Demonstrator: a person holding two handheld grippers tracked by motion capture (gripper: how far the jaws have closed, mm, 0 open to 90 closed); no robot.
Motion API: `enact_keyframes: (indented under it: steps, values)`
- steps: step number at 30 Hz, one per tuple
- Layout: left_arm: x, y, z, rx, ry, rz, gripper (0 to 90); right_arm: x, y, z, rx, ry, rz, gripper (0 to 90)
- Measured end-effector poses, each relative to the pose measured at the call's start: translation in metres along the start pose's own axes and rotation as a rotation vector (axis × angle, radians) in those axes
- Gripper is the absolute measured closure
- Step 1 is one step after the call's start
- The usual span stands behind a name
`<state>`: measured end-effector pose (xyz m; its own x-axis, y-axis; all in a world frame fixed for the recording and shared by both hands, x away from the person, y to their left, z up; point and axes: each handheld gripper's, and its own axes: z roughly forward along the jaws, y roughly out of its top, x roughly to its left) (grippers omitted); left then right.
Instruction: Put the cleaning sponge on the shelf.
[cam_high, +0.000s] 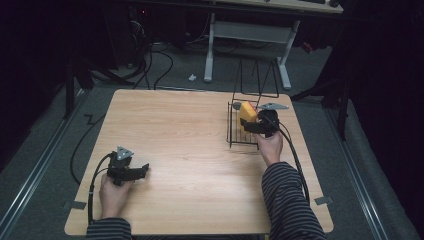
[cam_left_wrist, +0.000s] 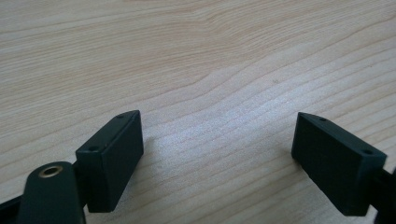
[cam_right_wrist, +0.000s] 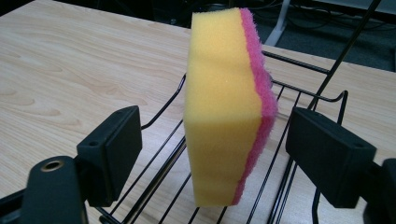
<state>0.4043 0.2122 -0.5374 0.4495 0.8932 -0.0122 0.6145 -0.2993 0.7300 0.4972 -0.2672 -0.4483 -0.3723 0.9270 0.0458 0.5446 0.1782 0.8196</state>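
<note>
Sponge (cam_right_wrist: 224, 107), yellow with a pink scouring layer, is standing on edge inside the black wire rack (cam_right_wrist: 299, 100); its bottom edge is resting on the rack's floor wires, pink face toward the rack's upright back wires. In the high view the sponge (cam_high: 246, 113) is sitting in the rack (cam_high: 233, 131), which is occupying the far right part of the wooden table (cam_high: 190, 145).

Right gripper (cam_high: 261, 126) is reaching into the rack from the near side, held by the person's right hand (cam_high: 270, 145). In the right gripper view its jaws are standing wide apart, one on each side of the sponge, gaps showing on both sides; neither jaw is touching the foam. Right gripper (cam_right_wrist: 212, 149) is holding nothing.

Left gripper (cam_high: 127, 170) is sitting well apart from the rack, at the near left of the table, in the left hand (cam_high: 114, 194). Left gripper view: left gripper (cam_left_wrist: 217, 158) jaws are spread wide, bare wood grain between them, nothing gripped.
</note>
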Motion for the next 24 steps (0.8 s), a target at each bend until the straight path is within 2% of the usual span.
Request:
enact_keyframes:
  steps: [7, 9, 15, 24]
  values:
    - [0.0, 0.0, 0.0, 0.0, 0.0, 0.0, 17.2, 0.0, 0.0, -0.007, -0.008, 0.003, -0.012, 16.0]
    - [0.0, 0.0, 0.0, 0.0, 0.0, 0.0, 17.2, -0.002, -0.003, -0.01, -0.026, 0.0, 0.006, 16.4]
    - [0.0, 0.0, 0.0, 0.0, 0.0, 0.0, 17.2, -0.008, -0.009, -0.013, -0.012, 0.0, 0.02, 15.9]
    - [0.0, 0.0, 0.0, 0.0, 0.0, 0.001, 17.2, -0.005, -0.006, -0.029, -0.044, 0.019, -0.001, 16.2]
